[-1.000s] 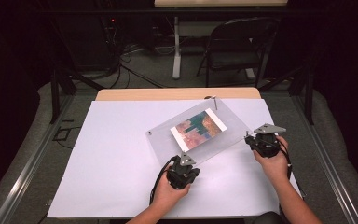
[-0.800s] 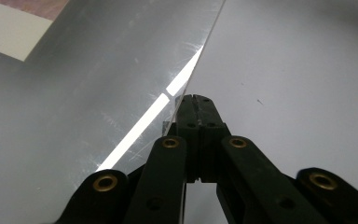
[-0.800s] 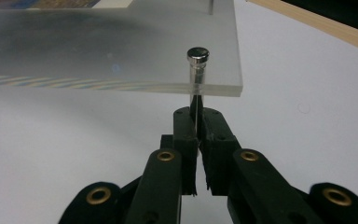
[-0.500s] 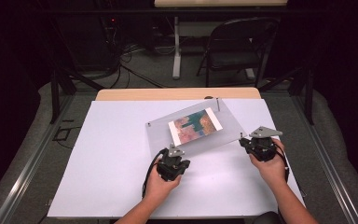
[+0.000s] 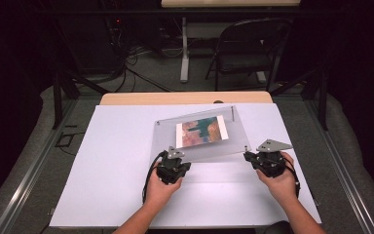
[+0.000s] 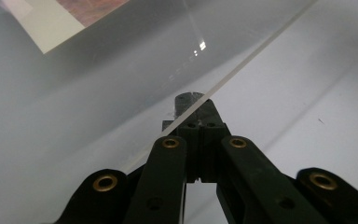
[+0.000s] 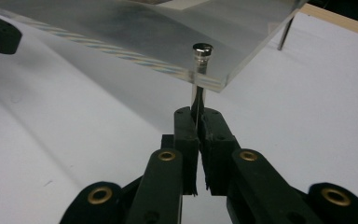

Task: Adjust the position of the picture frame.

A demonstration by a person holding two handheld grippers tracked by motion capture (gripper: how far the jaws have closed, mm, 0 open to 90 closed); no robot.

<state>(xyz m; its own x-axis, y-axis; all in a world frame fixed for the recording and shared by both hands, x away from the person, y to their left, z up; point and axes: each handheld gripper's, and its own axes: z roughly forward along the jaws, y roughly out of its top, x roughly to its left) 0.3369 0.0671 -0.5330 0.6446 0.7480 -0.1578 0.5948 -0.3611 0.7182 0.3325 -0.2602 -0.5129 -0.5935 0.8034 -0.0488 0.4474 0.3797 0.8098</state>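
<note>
Both grippers, left (image 5: pixel 175 158) and right (image 5: pixel 251 157), clamp the acrylic frame (image 5: pixel 199 131) by its near corners; uneven lifting risks the corner post (image 7: pixel 198 79) slipping out.

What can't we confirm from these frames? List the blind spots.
- Left tongs: left gripper view, the clear frame edge crosses the tips, hiding what they clamp.
- Right tongs: shut on a metal post; its lower end is hidden between the pads.
- Picture: high view, too small to read; cut off by the top edge in the left gripper view.
- Far posts: whether their feet touch the table is too small to tell.
</note>
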